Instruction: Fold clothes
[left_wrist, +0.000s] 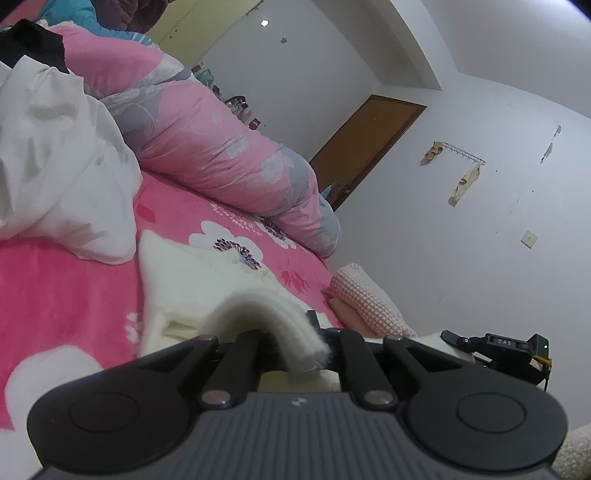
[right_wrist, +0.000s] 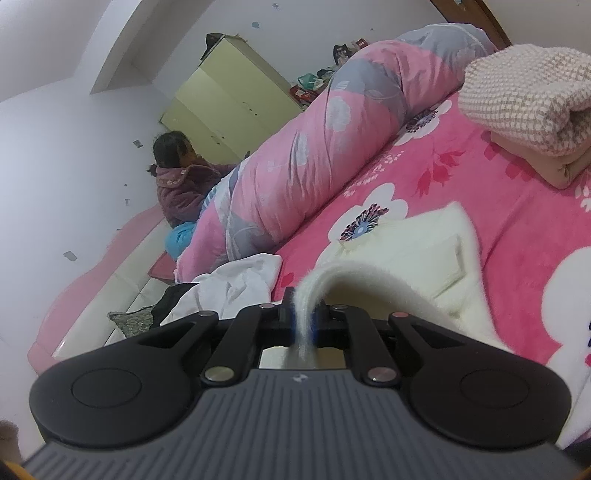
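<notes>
Cream fleece garment (left_wrist: 192, 280), soft and fuzzy, lies partly spread on the pink flower-printed bed cover (left_wrist: 66, 288), and both claws hold a raised edge of it. The left claw (left_wrist: 291, 350) points a little downward over the bed, its jaws drawn together on a thick fold of the fleece that arches up and over between them; the fingertips themselves are buried in the pile and cannot be made out. The right claw (right_wrist: 303, 321) is tilted much the same way, clamped on a narrow strip of the same garment (right_wrist: 406, 254), which rises from the flat part and curves down into the jaws. In the left wrist view the right claw's black body (left_wrist: 498, 350) shows at the right edge, just beside a corner of the cream cloth, partly cut off. No hand or sleeve of the holder is visible in either view. Behind the garment lies a long rolled pink and grey floral quilt (right_wrist: 314, 147), and a folded pink waffle-knit blanket (right_wrist: 535, 110) sits near the bed's far corner, its edge cut by the frame. Crumpled white cloth (left_wrist: 62, 166) is heaped beside the quilt, with something black (left_wrist: 29, 44) behind it, too dark to identify. A person in a purple coat (right_wrist: 181, 184) sits beyond the quilt, by a pale yellow wardrobe (right_wrist: 229, 99).
</notes>
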